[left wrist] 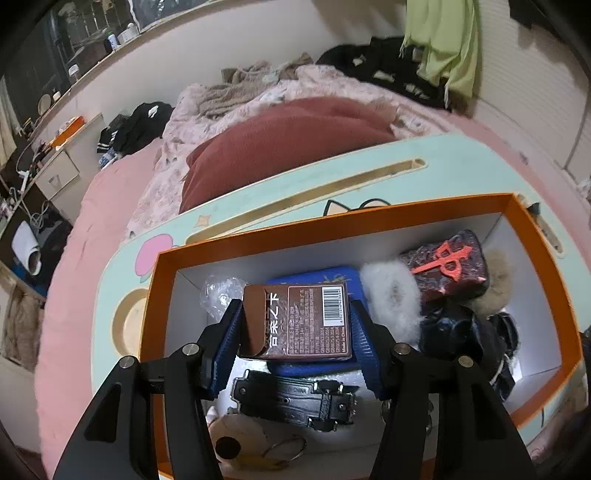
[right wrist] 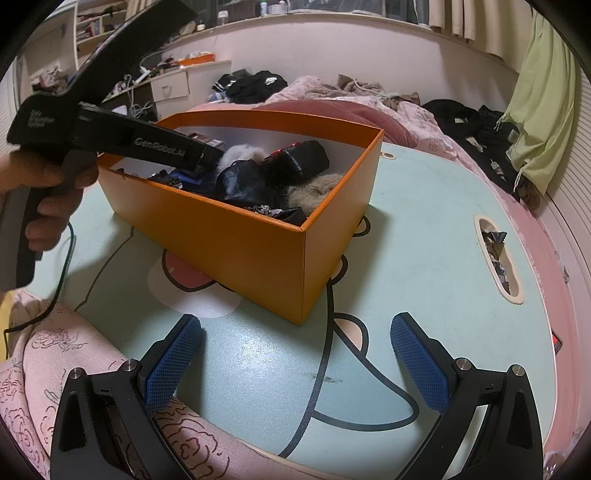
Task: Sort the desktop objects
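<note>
Left tongs (left wrist: pixel 295 321): I'm gripping the brown pack (left wrist: pixel 295 321) over the box (left wrist: pixel 332 218).
Right tongs (right wrist: pixel 295 354): I'm holding them wide, empty.
Progress: box (right wrist: pixel 229 236) filling; table (right wrist: pixel 424 229) nearly bare.

bed (left wrist: pixel 110 206): pink cover | wall (left wrist: pixel 207 48): pale | shelf (right wrist: pixel 303 16): possibly a windowsill | drawer unit (right wrist: pixel 171 86)

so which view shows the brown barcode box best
The left wrist view: the brown box fills the centre, label and barcode facing the camera, clamped between the left gripper pads over the orange box. In the right wrist view, the left gripper's body hides it.
</note>
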The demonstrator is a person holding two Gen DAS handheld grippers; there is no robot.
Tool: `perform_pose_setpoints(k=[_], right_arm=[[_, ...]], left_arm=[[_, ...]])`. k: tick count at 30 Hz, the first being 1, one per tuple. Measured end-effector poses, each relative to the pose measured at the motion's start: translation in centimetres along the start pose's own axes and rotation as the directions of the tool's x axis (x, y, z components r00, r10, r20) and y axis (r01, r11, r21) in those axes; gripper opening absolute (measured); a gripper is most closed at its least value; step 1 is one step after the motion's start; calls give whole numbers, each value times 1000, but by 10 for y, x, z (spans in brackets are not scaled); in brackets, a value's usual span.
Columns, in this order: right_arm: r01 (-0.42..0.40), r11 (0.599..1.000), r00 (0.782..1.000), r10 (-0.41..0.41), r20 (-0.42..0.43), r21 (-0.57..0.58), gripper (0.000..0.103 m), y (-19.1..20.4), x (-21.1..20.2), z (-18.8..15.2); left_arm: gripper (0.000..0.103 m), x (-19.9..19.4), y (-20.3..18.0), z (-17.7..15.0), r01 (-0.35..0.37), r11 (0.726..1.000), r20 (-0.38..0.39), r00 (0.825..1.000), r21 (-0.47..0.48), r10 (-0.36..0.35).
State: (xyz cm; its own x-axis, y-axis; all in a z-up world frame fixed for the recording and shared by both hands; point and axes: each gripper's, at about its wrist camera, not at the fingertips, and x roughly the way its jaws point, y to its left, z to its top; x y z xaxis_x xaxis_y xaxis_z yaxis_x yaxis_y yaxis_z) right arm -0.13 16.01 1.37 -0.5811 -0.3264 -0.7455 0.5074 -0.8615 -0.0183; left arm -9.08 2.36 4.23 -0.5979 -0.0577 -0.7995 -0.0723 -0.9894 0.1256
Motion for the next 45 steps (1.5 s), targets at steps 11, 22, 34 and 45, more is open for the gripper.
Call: perform_pose_setpoints(k=[11,22,34,45], right_arm=[[0,1000,1000,0,0,0,103,0,0,0],[0,1000,1000,0,1,0,103,0,-1,0],[1,1000,1000,-1,0,-1,103,1,-1,0],[5,1000,1000,-5,0,1,103,-1,-3,-1]], left_arm=[[57,-115,23,-45,215,975,261,946,-56,-193],[58,-57,-5,-83,223,973,104,971,-67,-215],[90,-45,-4,-124,117,992,46,992,-46,-114],[103,-9,12,-116,100,986,6,995,-134,-100]])
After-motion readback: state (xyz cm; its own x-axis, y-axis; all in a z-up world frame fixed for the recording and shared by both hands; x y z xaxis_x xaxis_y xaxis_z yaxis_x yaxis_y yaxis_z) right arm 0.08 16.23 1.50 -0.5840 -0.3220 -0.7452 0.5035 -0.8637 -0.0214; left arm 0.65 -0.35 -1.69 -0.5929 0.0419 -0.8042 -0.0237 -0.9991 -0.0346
